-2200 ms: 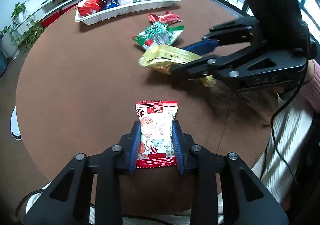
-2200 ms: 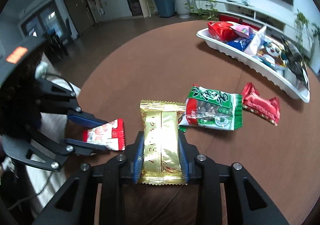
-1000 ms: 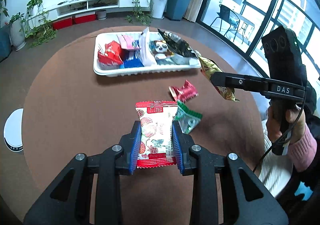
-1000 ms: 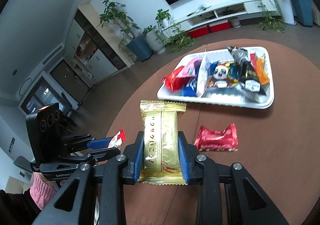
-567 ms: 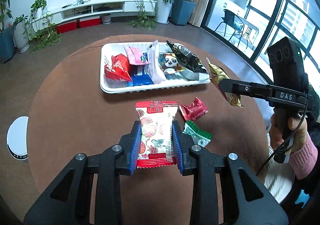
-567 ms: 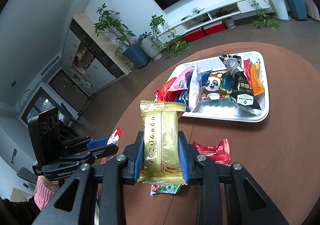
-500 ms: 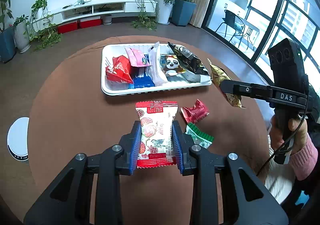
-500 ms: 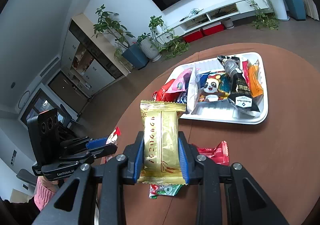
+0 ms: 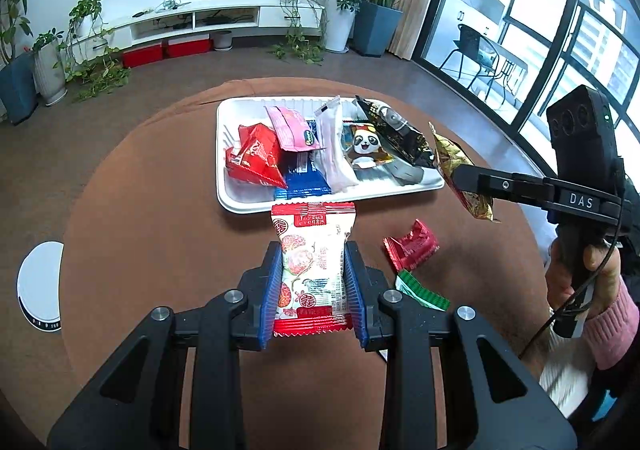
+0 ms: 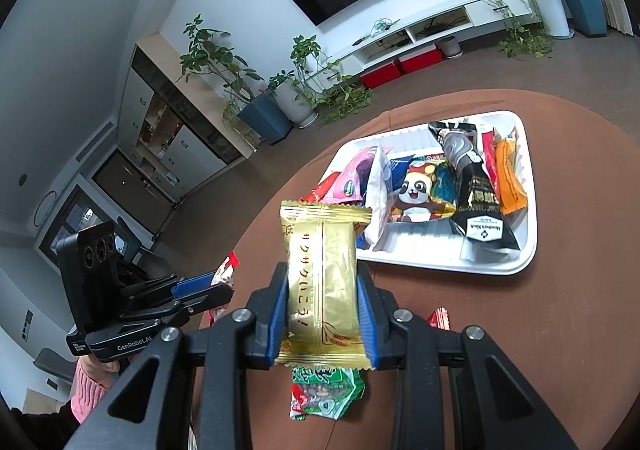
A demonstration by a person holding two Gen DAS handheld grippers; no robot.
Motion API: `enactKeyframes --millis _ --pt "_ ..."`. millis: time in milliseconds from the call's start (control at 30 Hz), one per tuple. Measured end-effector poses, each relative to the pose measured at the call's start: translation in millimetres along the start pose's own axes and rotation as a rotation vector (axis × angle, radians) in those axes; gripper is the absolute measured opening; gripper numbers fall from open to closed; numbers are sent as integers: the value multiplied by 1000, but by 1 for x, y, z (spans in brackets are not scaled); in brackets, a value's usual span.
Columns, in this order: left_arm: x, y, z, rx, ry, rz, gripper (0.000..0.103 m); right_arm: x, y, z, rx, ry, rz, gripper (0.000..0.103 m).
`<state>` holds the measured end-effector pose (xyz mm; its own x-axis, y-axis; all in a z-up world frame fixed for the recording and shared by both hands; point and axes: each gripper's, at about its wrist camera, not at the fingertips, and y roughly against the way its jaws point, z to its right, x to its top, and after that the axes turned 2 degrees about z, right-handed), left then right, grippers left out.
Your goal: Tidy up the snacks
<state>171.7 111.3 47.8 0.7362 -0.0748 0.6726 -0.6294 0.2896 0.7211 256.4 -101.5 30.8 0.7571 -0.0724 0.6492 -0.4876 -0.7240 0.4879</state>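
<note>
Left wrist view: left gripper (image 9: 314, 282) jaws clamped on red-and-white packet (image 9: 313, 266), now carried closer to white tray (image 9: 228, 194); red wrapper (image 9: 410, 244) left on desk (image 9: 140, 218). Right wrist view: right gripper (image 10: 323, 314) jaws closed on gold packet (image 10: 322, 282), likewise nearer tray (image 10: 440, 264). Both deliveries judged imminent.

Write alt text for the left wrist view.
The left gripper holds a red-and-white snack packet above a round brown table, facing a white tray of snacks. At right, the right gripper grips a gold packet.
</note>
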Motion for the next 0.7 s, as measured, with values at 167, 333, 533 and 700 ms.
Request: enactKeyframes --millis 167,333,533,700 --pt "8 -4 -5 10 3 -1 28 7 -5 2 -5 -2 6 34" --pt "20 -9 -9 22 1 2 28 17 -12 5 -10 -2 14 34" --pt "38 -20 -15 36 -2 3 28 32 -21 11 -16 -12 27 34" --pt "49 -29 -21 50 -5 0 28 46 -31 15 -29 -11 37 34"
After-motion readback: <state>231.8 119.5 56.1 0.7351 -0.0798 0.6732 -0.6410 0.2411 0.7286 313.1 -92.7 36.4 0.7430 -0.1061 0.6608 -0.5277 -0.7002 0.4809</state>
